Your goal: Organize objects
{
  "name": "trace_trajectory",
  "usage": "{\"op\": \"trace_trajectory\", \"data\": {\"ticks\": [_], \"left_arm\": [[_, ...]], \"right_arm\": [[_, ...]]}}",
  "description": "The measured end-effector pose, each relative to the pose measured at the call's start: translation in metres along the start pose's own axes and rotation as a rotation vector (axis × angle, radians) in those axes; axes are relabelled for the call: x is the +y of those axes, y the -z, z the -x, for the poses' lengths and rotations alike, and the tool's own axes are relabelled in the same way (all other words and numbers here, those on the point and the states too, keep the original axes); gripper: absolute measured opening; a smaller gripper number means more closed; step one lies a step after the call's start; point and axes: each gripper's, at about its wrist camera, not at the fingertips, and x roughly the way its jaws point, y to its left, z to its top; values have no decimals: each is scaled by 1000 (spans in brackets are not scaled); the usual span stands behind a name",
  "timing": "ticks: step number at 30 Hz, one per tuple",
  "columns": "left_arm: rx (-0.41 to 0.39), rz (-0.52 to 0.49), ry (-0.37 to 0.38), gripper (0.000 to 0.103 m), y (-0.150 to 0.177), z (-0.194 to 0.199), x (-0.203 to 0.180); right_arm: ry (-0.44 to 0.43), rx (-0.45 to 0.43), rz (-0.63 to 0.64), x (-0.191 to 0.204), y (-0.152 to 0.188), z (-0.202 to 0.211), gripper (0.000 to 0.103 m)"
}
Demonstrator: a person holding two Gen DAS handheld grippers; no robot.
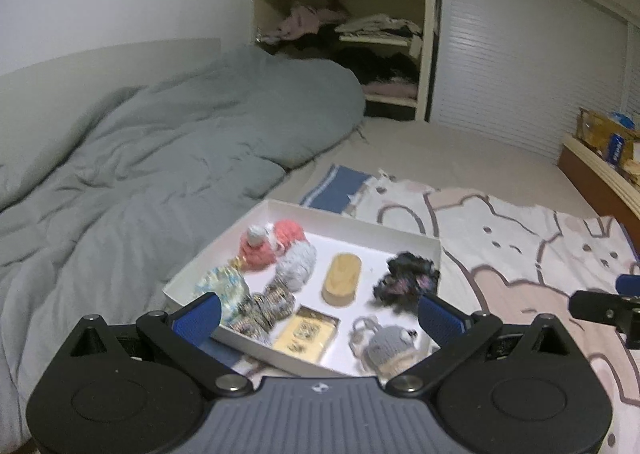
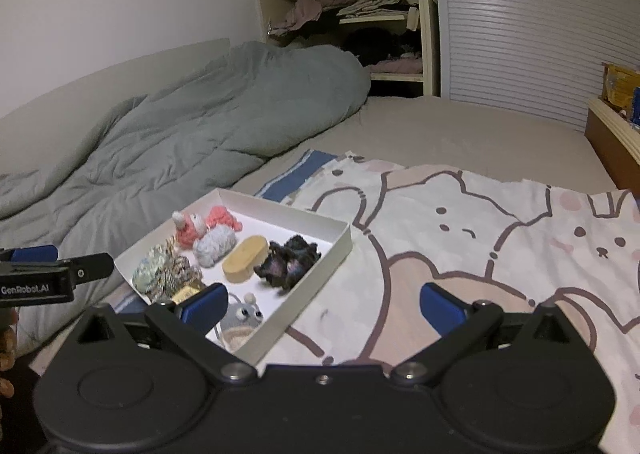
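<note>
Left claw is wide open and empty, hovering over the near edge of the box. Right claw is also wide and empty, over the box's near right corner and the cartoon sheet.

Box sits on the bed, beside the grey duvet. I see all the small stuff inside it: pink knit, grey knit, tan oval block, black scrunchie, a glittery bundle, gold card pack, grey plush charm.

Handling guess: knits, scrunchie and plush are soft and light, will squash, so pinch across the bulk, shallow squeeze. Block looks stiff and smooth, could slip, so grab across the short width. Card pack lies flat; hard to get under, so go for an edge. Box looks like thin card, light, likely to slide on bedding if I nudge the wall.
</note>
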Motion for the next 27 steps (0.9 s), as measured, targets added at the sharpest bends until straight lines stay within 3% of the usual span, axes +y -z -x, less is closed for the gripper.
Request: {"op": "trace_trajectory", "data": {"ticks": [9,27], "left_arm": [[-10,-61,-4,103,20,7,-18],[32,-53,-15,103,25,2,-22]], "right_arm": [[10,3,17,-1,12,-1,103],[37,11,38,-9,22,-5,103]]}}
